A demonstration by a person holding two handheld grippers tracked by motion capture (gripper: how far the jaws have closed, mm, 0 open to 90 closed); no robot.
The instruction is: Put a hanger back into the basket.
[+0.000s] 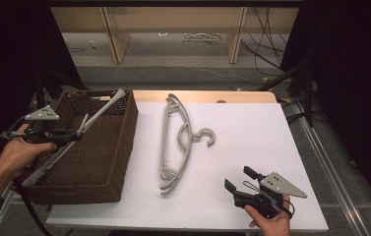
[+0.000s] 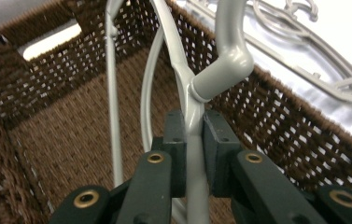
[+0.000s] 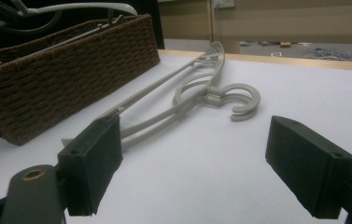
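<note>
Left gripper [image 2: 193, 154] clamped on a grey hanger [image 2: 193, 100] over the brown woven basket [image 2: 61, 140].

At the bottom centre of the frame the two black fingers [image 2: 175, 149] press from both sides on a thin grey bar of the hanger, just below the thick collar where its hook bends off toward the upper right. The hanger's slim arms run up toward the top of the frame, above the basket's woven floor. At the upper right, beyond the basket's wall, a second grey hanger [image 2: 304, 44] lies on the white desk [image 2: 346, 32].

Two grey hangers [image 1: 175, 142], perhaps more stacked, one wicker basket [image 1: 119, 147]
</note>
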